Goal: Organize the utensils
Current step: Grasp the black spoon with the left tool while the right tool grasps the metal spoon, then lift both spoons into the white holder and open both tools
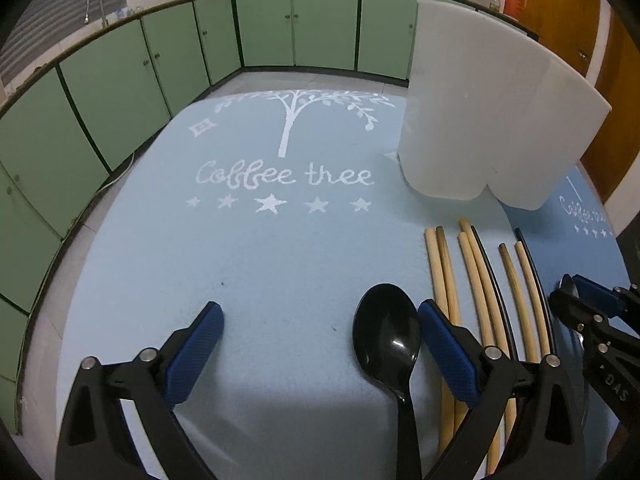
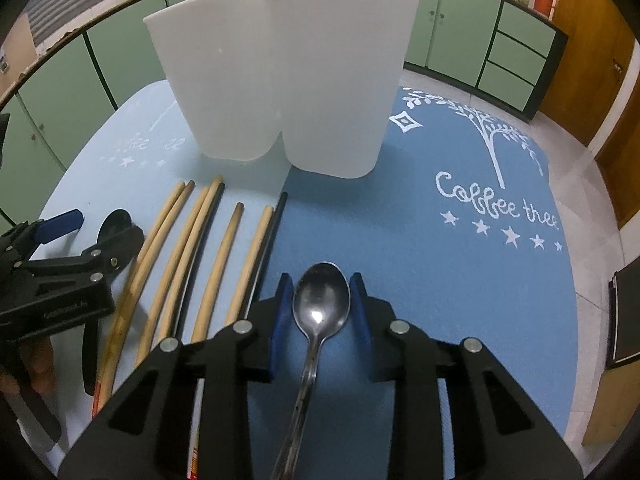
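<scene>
Steel catches the light on the metal spoon (image 2: 321, 300), which lies on the darker blue mat (image 2: 460, 300) in front of the white utensil holder (image 2: 280, 80), bowl toward the holder and handle running back toward the person. The right gripper (image 2: 321, 312) sits over it with one blue pad on each side of the bowl, close in but not visibly pressing, so I would call the jaws part-closed around the spoon rather than clamped; whether they touch the metal I cannot tell. Since the spoon's long axis runs straight along the gripper's reach, closing would pinch across the bowl's width, and the holder's right compartment stands directly ahead. To the left of the holder's front lie the chopsticks (image 2: 208, 264), mostly wooden with a couple of black ones, all pointing at the holder. Farther left again, the black spoon (image 1: 387, 332) lies parallel to them on the pale blue mat (image 1: 260, 260), just inside the right-hand finger of the left gripper (image 1: 320, 332), whose jaws stand wide apart and hold nothing. My guess is that each hand takes the spoon nearest it, the right one first.
</scene>
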Demonstrator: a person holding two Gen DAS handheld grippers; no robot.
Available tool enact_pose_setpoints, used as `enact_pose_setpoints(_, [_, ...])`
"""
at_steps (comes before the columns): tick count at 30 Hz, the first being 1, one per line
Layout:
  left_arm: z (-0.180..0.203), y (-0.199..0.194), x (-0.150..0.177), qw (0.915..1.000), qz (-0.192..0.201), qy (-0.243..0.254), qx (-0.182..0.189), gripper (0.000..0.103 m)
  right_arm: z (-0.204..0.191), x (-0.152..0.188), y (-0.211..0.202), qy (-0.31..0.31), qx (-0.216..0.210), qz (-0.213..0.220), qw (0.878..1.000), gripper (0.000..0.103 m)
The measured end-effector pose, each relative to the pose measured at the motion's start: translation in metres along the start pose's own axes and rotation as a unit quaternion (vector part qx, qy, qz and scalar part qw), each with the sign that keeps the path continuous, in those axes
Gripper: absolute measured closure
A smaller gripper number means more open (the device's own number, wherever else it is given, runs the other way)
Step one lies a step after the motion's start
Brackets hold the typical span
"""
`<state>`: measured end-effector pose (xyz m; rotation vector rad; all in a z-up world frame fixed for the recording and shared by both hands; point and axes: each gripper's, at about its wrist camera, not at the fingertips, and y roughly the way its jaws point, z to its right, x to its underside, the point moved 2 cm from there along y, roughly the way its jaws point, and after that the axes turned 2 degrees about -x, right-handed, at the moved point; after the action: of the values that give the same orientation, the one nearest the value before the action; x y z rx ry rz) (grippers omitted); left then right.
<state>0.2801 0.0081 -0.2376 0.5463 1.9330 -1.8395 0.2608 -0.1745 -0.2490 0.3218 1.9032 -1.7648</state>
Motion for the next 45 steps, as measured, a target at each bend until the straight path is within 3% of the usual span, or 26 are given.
enact_pose_setpoints(3, [0.001, -0.001, 0.001, 1.0000, -0.004, -0.003, 0.004, 0.014, 0.001, -0.001, 0.001, 0.006, 0.002, -0.006, 1.000, 0.074])
enact_pose_setpoints(6, [0.003, -0.006, 0.001, 0.9999, -0.006, -0.008, 0.013, 0.030, 0.001, -0.002, 0.002, 0.007, 0.002, -0.009, 1.000, 0.075])
enact_pose_setpoints(8, [0.005, -0.010, 0.001, 0.9997, -0.002, -0.008, 0.021, 0.054, 0.002, -0.002, 0.001, 0.009, 0.002, -0.007, 1.000, 0.075])
enact_pose_setpoints(10, [0.004, -0.013, 0.000, 0.9993, 0.000, -0.014, 0.034, 0.069, 0.003, 0.000, 0.000, 0.013, -0.003, -0.002, 1.000, 0.075])
enact_pose_setpoints(14, [-0.003, -0.019, 0.001, 0.9980, 0.005, -0.025, 0.059, 0.070, 0.011, 0.002, -0.012, 0.028, -0.028, 0.029, 0.999, 0.076])
enact_pose_setpoints(20, [-0.014, -0.062, 0.003, 0.9926, 0.096, -0.027, 0.068, 0.070, 0.024, -0.005, -0.051, 0.026, -0.035, 0.106, 0.993, 0.076])
enact_pose_setpoints(27, [-0.019, -0.102, -0.018, 0.9792, 0.186, -0.034, 0.074, 0.070, 0.030, -0.023, -0.101, 0.022, -0.057, 0.185, 0.981, 0.076])
enact_pose_setpoints(35, [-0.012, -0.134, -0.068, 0.9571, 0.271, -0.035, 0.095, 0.070, 0.044, -0.063, -0.148, 0.025, -0.097, 0.257, 0.961, 0.076])
enact_pose_setpoints(41, [0.004, -0.153, -0.124, 0.9337, 0.343, -0.018, 0.103, 0.070, 0.053, -0.105, -0.176, 0.014, -0.114, 0.299, 0.947, 0.076])
enact_pose_setpoints(45, [0.016, -0.156, -0.161, 0.9201, 0.375, -0.014, 0.112, 0.070, 0.057, -0.135, -0.181, 0.003, -0.104, 0.318, 0.942, 0.076])
